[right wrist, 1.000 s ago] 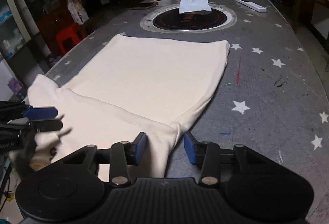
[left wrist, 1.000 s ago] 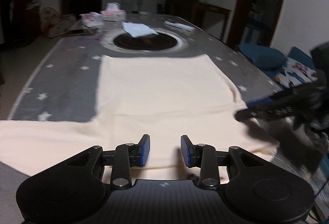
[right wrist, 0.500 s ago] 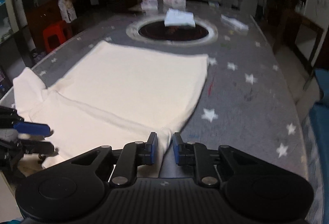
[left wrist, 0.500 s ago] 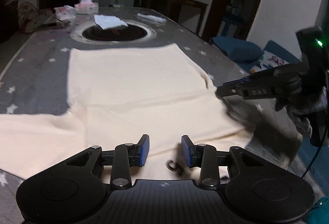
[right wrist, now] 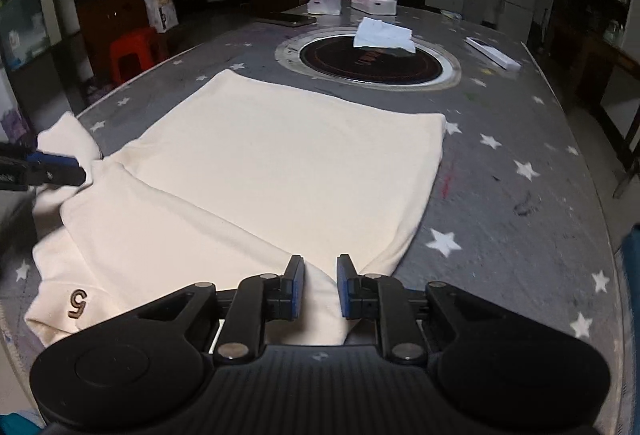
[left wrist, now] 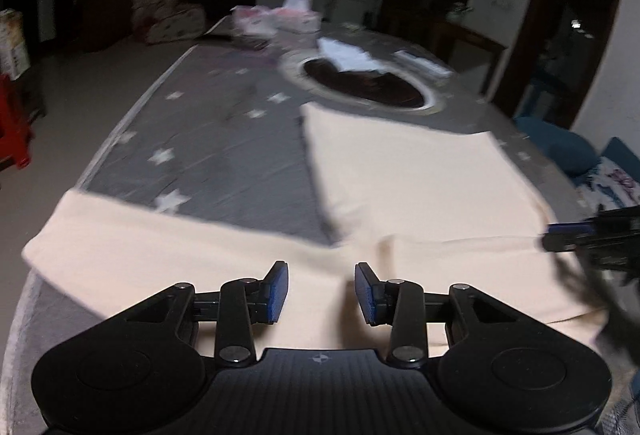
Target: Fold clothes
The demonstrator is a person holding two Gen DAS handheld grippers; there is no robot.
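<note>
A grey star-patterned bench carries a round inset burner with a white cloth on it, two tissue boxes behind, and a white remote beside; a red stool stands left.

Dim indoor lighting, dark background; left wrist view motion-blurred, right wrist view sharper; fisheye curvature bends both frames' edges.

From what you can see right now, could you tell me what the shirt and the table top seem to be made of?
Shirt: probably a soft matte knit, cotton-like; it drapes limply and creases without shine.
Table top: apparently a grey star-printed cover, possibly vinyl; it shows slight sheen and scuff marks.
</note>
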